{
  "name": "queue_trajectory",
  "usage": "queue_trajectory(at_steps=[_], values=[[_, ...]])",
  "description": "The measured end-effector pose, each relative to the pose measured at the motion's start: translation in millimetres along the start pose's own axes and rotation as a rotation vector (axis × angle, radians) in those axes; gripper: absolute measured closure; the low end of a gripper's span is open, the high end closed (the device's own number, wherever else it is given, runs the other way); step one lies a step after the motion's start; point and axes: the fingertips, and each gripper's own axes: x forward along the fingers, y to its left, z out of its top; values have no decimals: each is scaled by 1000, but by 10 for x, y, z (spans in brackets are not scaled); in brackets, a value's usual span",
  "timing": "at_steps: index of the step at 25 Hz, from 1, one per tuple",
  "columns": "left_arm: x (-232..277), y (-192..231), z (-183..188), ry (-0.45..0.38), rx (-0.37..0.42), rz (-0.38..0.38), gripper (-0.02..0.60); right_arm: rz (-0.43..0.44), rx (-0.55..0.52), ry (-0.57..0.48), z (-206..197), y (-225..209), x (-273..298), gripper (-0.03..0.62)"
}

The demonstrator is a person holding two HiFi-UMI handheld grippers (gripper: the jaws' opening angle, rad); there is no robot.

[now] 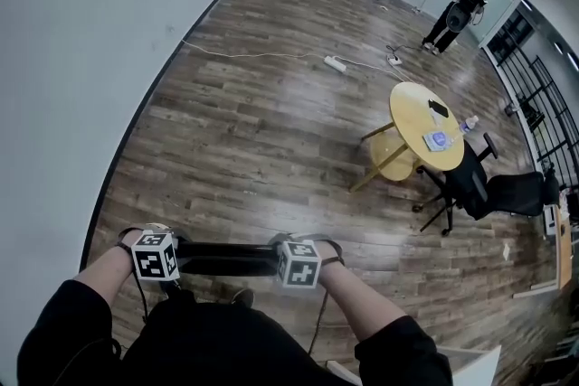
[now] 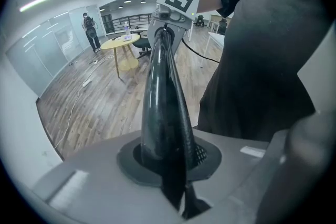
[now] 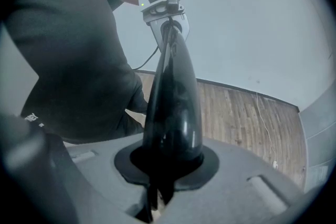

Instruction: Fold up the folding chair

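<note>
Re the folding chair (image 1: 226, 258): only its black top rail showed, held level, well apart from the yellow round counter (image 1: 425, 117) on the near side and right against the wearer's dark top. Seat and legs were hidden, so I couldn't tell folded from open. The left gripper (image 1: 163, 259) had the rail end farther from the counter, the right gripper (image 1: 294, 265) the nearer end. Both sets of jaws were pinched narrow on the rail, nothing else between them. Risks, my read: the rail was round and slick, so it could spin or slide in the jaws once the frame swung. An uneven pull between the two ends would rack the hinge and jam it. With the frame out of sight, a leg could catch a foot or the gripper cable (image 2: 202, 54). Looks: glossy black tube, bright highlights, smooth; the left gripper view showed a woven-looking strip along one side near the jaws. Farther out: black office chair (image 1: 479, 190) just beside the counter, power strip (image 1: 336, 63) and another person (image 1: 457, 14) beyond it, wood floor (image 1: 253, 122) all round.
</note>
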Motion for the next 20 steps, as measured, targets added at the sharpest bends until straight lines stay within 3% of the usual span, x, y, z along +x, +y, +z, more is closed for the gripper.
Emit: queue_trajectory(at_steps=[12,20], values=[[-163,183,-132,25,5,-14,531,20,0,-3,196,-205,-6,543],[-371,215,-575,22,-47,-25,531,74,-48,27,644,-329,151,543]])
